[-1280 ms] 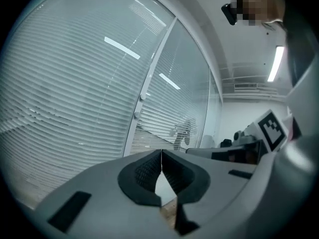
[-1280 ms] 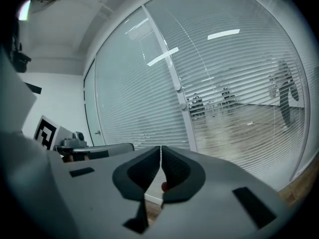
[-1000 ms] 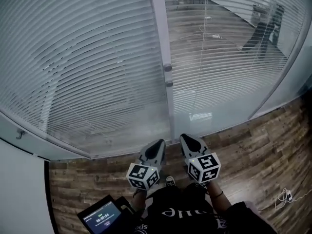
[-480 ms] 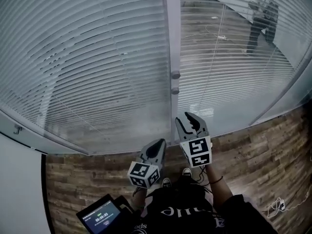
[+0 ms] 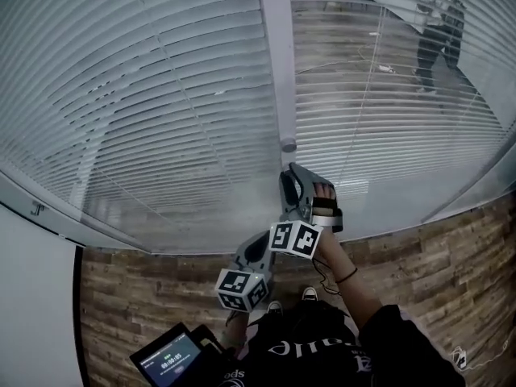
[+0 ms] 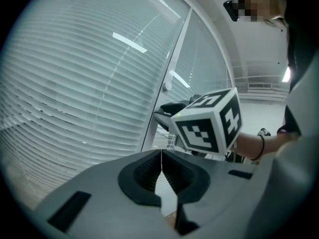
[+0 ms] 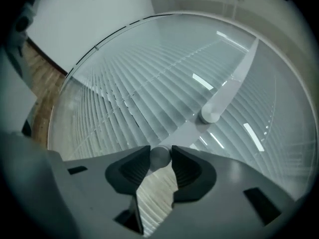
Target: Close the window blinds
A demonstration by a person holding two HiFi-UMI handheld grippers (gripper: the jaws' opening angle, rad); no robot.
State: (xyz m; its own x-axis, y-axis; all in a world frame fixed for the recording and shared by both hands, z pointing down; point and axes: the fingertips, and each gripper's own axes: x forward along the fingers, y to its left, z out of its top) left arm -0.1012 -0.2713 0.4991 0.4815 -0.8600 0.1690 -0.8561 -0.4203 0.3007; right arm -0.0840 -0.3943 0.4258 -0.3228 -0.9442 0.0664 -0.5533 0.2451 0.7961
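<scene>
White slatted blinds [image 5: 161, 95] hang behind the glass on both sides of a grey mullion [image 5: 274, 55]. Two round knobs sit on the mullion. The upper knob [image 5: 288, 145] [image 7: 209, 115] is free. The lower knob [image 7: 159, 158] lies between the tips of my right gripper [image 5: 292, 174] [image 7: 160, 153]. That gripper is raised to the mullion and rolled on its side; its jaws have just been opening and stand open around the knob. My left gripper [image 5: 260, 244] [image 6: 161, 151] hangs lower, shut, with nothing in it.
Wooden floor [image 5: 435, 248] runs along the foot of the glass. A tablet with a lit screen [image 5: 165, 361] is at the bottom left, by a white wall [image 5: 32, 313]. A person [image 5: 435, 35] stands beyond the glass at the top right.
My right gripper has risen and gone forward to the mullion, rolled onto its side and opened its jaws around the lower knob. The left gripper has edged forward, still shut.
</scene>
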